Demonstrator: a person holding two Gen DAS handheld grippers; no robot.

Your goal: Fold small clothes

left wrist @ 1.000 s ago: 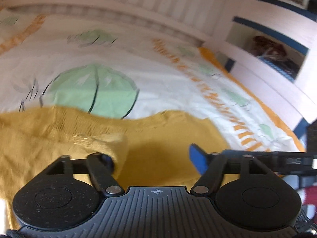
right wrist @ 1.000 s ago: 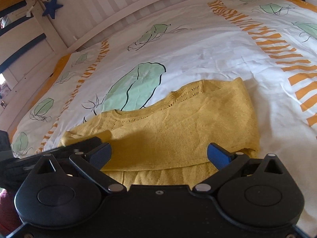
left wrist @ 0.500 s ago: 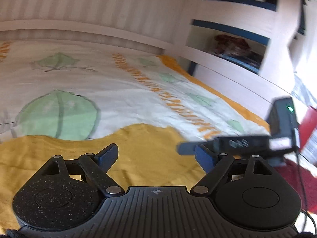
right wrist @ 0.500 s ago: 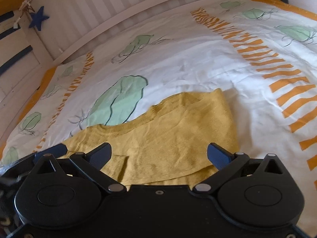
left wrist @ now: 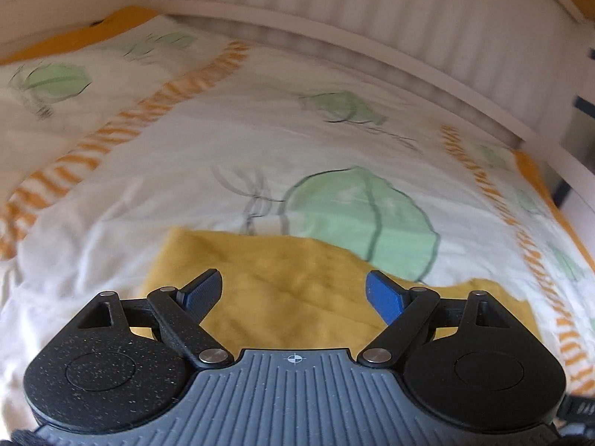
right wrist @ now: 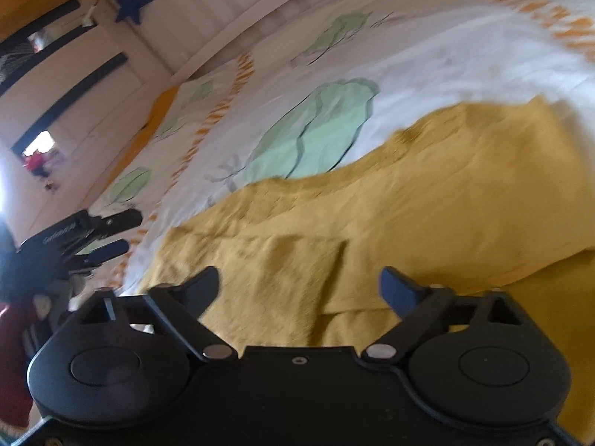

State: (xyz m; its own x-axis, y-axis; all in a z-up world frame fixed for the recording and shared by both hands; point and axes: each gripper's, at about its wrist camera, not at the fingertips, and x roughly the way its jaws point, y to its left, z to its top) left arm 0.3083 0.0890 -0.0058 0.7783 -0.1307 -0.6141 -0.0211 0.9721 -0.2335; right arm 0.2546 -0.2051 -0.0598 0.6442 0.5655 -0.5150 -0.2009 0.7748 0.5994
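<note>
Both grippers are over the bed [left wrist: 156, 171] now, and the yellow top [left wrist: 282, 282] lies flat on the printed duvet, near the bed's front edge, with the slatted white rail [left wrist: 372, 11] along the far side. From the right wrist view a flap of the yellow top [right wrist: 409, 200] lies doubled over the layer beneath, its lower edge a clear line across the cloth, so one fold looks made and the garment is mid-way through.

The left gripper [left wrist: 293, 291] has its jaws spread wide, nothing between the blue pads [left wrist: 385, 297], the knit only showing under the gap. It has been opening a touch further in this last second. In the right wrist view the same left gripper [right wrist: 111, 234] sits off the top's left edge, out over the duvet, empty.

The right gripper [right wrist: 299, 286] is wide too, but its jaws have just been drawing in, with only the folded cloth below them and nothing pinched yet; the pads do not look pressed on anything.

So I read this as the reach between folds. Next move, I'd judge: the right gripper comes down onto the near hem or the flap's edge, takes both layers cleanly, while the left finds the matching corner on its side, so the next fold goes over square and doesn't drag the first one open
</note>
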